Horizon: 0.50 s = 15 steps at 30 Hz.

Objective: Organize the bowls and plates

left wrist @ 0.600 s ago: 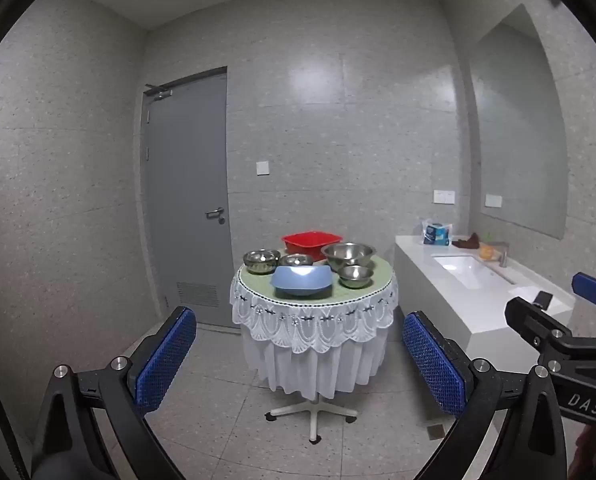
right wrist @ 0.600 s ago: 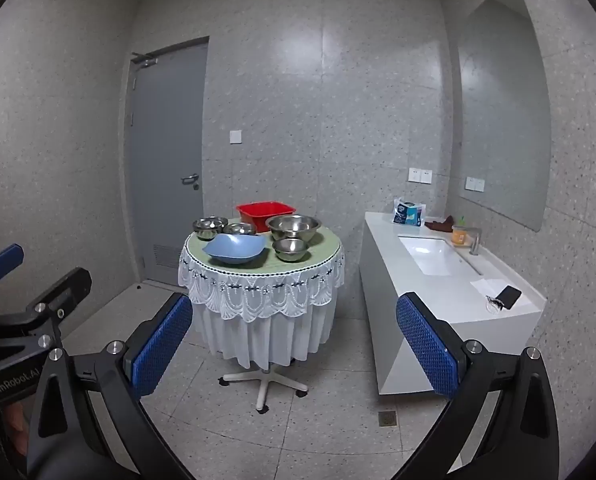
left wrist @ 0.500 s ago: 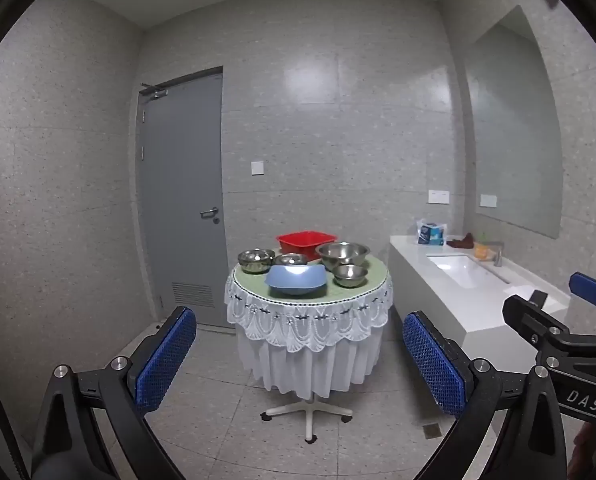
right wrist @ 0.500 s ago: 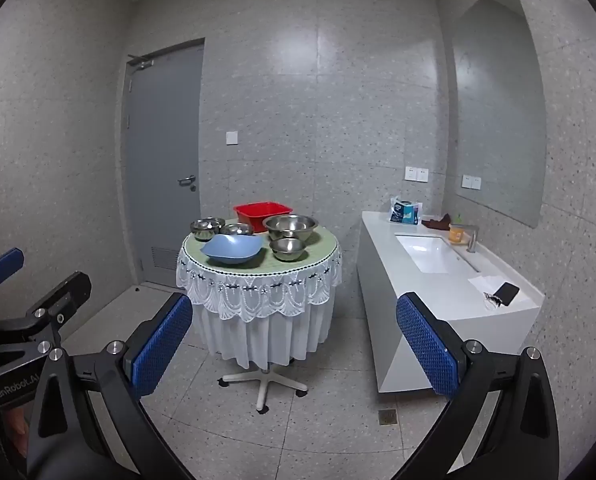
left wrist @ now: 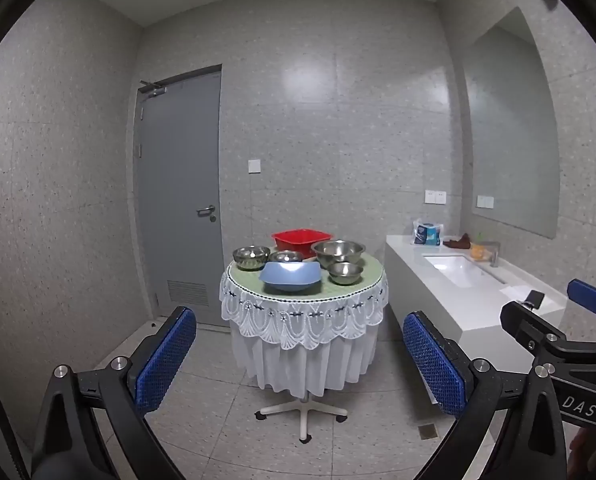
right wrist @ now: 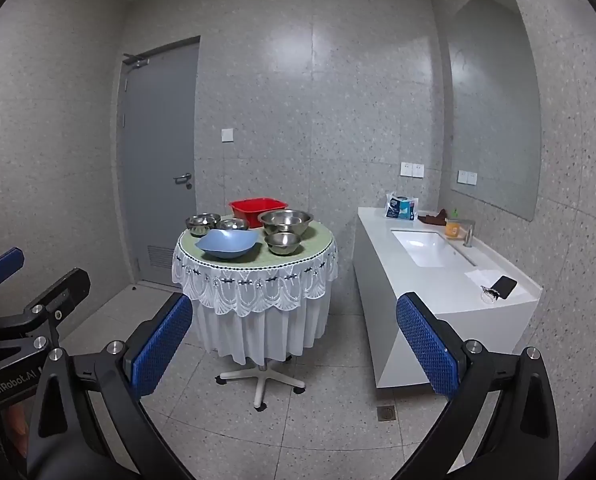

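Nothing is sorted yet — four steel bowls (left wrist: 339, 252), a blue bowl (left wrist: 290, 276) and a red basin (left wrist: 301, 240) sit apart on the round table (left wrist: 303, 300); left gripper (left wrist: 299, 360) and right gripper (right wrist: 294, 344) — both wide, empty — remain far away.

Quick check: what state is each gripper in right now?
Left gripper: open, nothing between the fingers.
Right gripper: open, nothing between the fingers.
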Motion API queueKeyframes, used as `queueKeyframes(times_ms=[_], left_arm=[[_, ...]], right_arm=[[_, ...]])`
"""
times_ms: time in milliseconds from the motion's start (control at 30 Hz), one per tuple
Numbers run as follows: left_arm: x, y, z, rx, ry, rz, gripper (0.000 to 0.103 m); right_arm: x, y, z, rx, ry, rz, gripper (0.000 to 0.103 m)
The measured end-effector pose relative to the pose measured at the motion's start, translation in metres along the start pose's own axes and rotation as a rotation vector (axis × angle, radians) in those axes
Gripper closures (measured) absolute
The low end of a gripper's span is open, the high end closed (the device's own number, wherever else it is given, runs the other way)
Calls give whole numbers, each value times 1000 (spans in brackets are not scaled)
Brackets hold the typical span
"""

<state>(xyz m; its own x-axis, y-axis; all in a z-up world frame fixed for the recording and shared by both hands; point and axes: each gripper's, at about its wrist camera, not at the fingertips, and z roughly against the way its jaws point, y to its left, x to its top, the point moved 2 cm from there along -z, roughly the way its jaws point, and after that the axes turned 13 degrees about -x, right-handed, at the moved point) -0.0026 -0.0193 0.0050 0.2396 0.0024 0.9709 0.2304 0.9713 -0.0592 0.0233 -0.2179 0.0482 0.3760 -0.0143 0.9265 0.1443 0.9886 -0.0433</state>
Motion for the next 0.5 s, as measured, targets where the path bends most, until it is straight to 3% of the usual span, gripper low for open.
queueKeyframes(times_ms=[500], left_arm=[[-2,2,-8,1,-8,-9,1]], right_arm=[[-6,1,-9,2,-2,-6,0]])
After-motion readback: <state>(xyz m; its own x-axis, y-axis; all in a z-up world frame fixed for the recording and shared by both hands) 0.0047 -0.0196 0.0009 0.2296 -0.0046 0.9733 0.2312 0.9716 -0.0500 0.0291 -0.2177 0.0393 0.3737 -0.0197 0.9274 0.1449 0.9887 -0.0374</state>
